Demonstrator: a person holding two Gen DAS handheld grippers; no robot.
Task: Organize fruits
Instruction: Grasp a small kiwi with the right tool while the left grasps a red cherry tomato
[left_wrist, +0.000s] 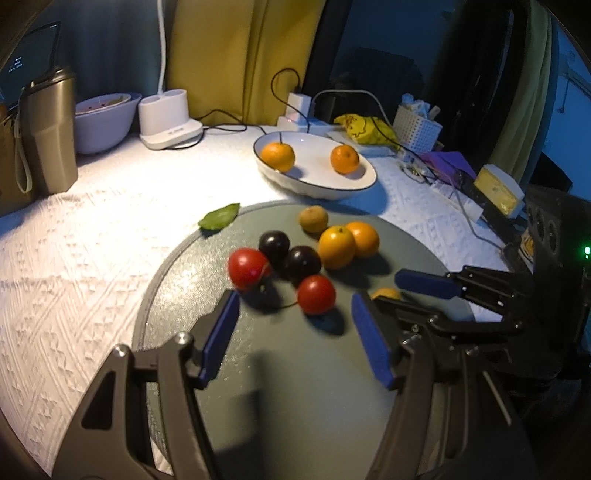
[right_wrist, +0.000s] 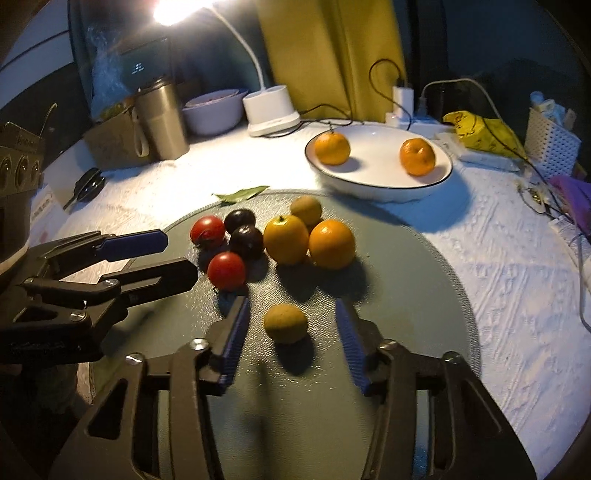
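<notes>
A round grey mat (left_wrist: 295, 369) (right_wrist: 406, 295) holds two red tomatoes (left_wrist: 316, 294) (right_wrist: 226, 270), two dark plums (left_wrist: 302, 263) (right_wrist: 246, 242), two oranges (left_wrist: 336, 246) (right_wrist: 331, 244) and two small brownish-green fruits (right_wrist: 285, 323) (left_wrist: 313, 218). A white bowl (left_wrist: 321, 184) (right_wrist: 380, 188) behind the mat holds two more oranges (left_wrist: 277, 156) (right_wrist: 417, 156). My left gripper (left_wrist: 293, 308) is open, just short of the nearer tomato. My right gripper (right_wrist: 291, 308) is open, with the nearer small fruit between its fingertips, not gripped. Each gripper shows in the other's view.
A green leaf (left_wrist: 219, 218) lies at the mat's far edge. A steel tumbler (left_wrist: 48, 133), a pale bowl (left_wrist: 103, 122) and a white lamp base (left_wrist: 168, 122) stand at the back left. Cables, a yellow bag (left_wrist: 365, 129) and a white basket (left_wrist: 415, 127) crowd the back right.
</notes>
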